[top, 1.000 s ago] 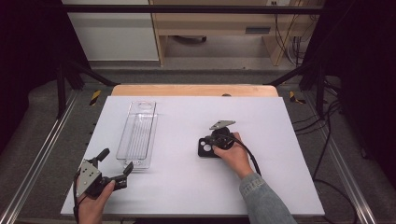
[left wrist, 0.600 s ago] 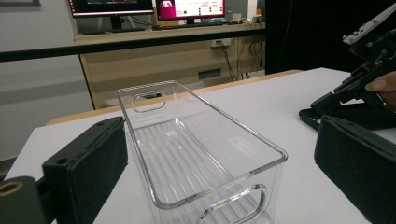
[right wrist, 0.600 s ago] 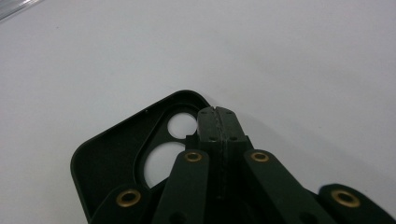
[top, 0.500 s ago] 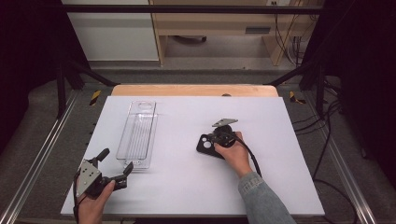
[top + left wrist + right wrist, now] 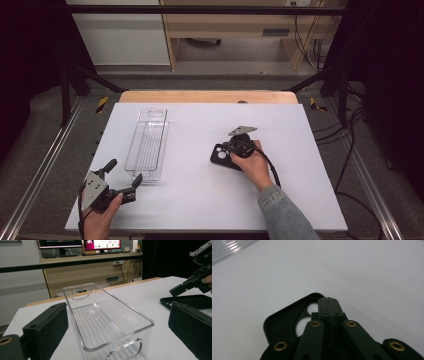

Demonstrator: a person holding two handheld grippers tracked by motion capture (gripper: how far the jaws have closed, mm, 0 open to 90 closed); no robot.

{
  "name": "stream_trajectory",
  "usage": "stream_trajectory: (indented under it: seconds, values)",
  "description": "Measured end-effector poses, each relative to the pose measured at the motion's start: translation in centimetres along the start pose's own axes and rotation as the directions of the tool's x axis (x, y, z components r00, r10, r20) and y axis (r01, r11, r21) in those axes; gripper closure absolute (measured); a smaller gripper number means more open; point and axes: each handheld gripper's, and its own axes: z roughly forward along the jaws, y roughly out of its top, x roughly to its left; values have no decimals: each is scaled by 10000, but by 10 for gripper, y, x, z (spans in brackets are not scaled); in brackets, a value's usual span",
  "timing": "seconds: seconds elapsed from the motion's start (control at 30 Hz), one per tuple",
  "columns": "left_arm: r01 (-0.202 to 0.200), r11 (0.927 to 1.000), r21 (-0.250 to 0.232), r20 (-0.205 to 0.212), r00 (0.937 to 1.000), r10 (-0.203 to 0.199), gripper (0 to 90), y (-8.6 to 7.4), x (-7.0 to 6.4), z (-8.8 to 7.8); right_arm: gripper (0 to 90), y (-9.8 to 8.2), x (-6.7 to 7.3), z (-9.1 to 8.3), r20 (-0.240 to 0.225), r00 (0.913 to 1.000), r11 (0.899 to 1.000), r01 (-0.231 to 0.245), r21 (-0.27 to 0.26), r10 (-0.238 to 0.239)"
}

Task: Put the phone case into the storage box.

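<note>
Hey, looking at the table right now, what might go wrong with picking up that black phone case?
The right hand-held gripper is shut over the black phone case; whether it grips the rim is unclear, so the case may slip or stay behind when lifted. The case lies flat on the smooth white table and might slide. The clear bin sits unheld between the open left hand-held gripper's jaws, so a bump could shift it.

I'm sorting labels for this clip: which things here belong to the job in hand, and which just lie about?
In the job: black phone case, right gripper shut over it, clear plastic bin, left gripper open beside it.
Lying about: monitors, wooden bench, cables.
</note>
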Motion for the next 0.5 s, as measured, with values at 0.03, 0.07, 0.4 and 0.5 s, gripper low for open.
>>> stream_trajectory:
  seconds: [0.03,0.07,0.4,0.5]
  values:
    - [-5,10000,5,-4,10000,5,25,0,0,0,900,2,1,-8,-58,9999,9998,124,-142,-125]
    - [-8,10000,11,-4,10000,8,25,0,0,0,900,2,1,-10,-57,9999,9997,158,-173,-159]
    - [-17,10000,28,-29,10000,17,25,0,0,-1,893,6,8,-42,-212,9967,9952,769,-601,-783]
    - [-19,10000,42,-22,10000,19,25,0,0,0,881,6,8,-51,-167,9949,9928,983,-683,-997]
